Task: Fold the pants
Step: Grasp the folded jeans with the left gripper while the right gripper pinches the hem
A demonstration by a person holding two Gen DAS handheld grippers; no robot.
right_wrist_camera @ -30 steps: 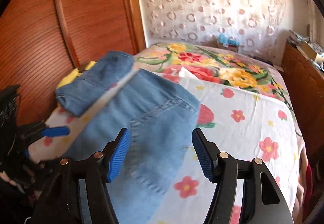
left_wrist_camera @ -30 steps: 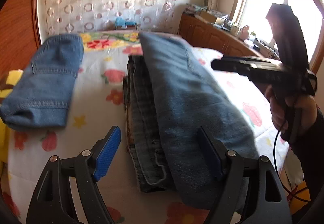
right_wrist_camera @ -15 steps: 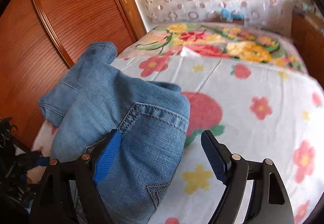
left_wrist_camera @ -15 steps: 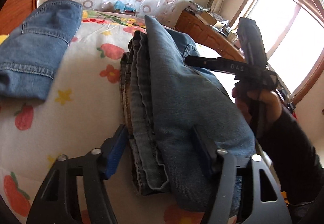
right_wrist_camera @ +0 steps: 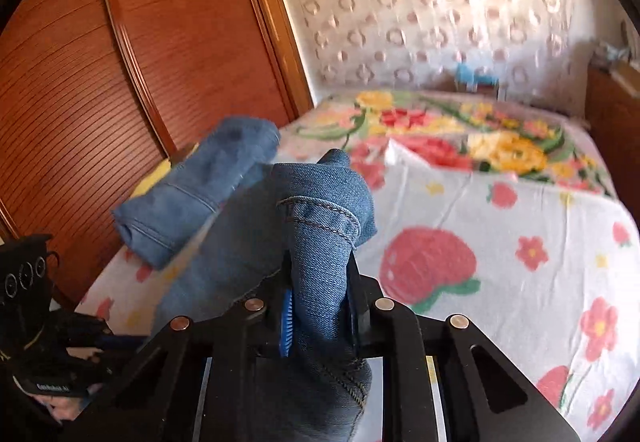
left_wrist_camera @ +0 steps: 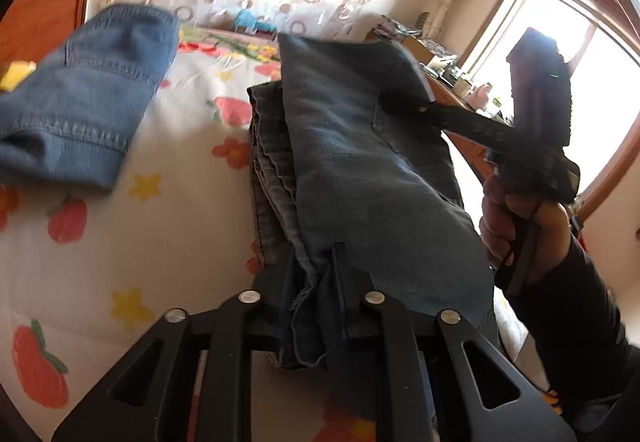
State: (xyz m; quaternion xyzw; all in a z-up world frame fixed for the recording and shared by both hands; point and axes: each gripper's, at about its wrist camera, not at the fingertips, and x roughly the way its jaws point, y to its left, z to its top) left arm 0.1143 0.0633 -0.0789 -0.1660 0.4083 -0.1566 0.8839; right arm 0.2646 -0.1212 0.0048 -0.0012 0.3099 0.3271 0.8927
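A folded pair of blue jeans [left_wrist_camera: 360, 170] lies lengthwise on the flowered bedsheet [left_wrist_camera: 168, 242]. My left gripper [left_wrist_camera: 312, 282] is shut on the near end of the jeans. My right gripper [right_wrist_camera: 320, 302] is shut on a bunched fold at the other end of the same jeans [right_wrist_camera: 320, 226]. In the left wrist view the right gripper [left_wrist_camera: 416, 106] reaches in from the right and its tip is on the far end of the jeans. The left gripper [right_wrist_camera: 80, 326] shows at the lower left of the right wrist view.
A second folded pair of lighter jeans [left_wrist_camera: 88, 106] lies at the left of the bed, also seen in the right wrist view [right_wrist_camera: 200, 186]. A wooden wardrobe [right_wrist_camera: 120, 62] stands left of the bed. A wooden cabinet [left_wrist_camera: 452, 102] and a window [left_wrist_camera: 600, 82] are on the right.
Both grippers have moved in onto the jeans and closed on them, one at each end. Before, both were open.
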